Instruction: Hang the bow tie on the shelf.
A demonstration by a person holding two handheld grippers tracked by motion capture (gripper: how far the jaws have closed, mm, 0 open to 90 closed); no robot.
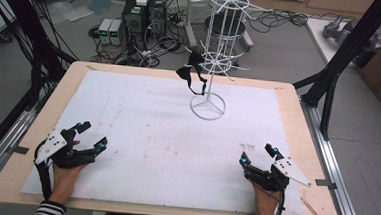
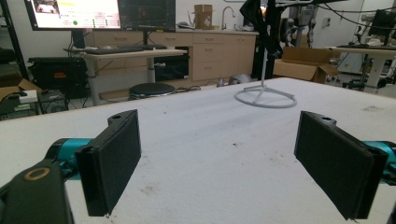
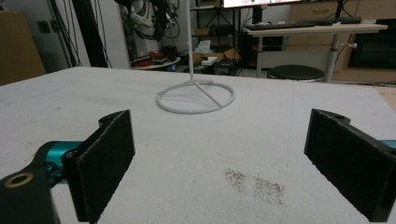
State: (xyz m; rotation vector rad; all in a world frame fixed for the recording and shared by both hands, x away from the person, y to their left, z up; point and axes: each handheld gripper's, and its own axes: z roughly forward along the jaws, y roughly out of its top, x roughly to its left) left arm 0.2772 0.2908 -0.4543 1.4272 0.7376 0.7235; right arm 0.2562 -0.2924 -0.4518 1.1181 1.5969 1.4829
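Note:
A white wire display rack stands on its round base at the far middle of the white mat. A black item hangs from one of its lower hooks; what it is I cannot tell. My left gripper rests near the mat's front left, open, with nothing between its pads. My right gripper sits at the front right, also open and empty. The rack base lies ahead in the left gripper view, and the same base lies ahead in the right gripper view.
The mat covers a wooden table with bare edges all round. A dark smudge marks the mat just ahead of my right gripper. Black frame posts rise at the right, and computers and cables sit on the floor behind.

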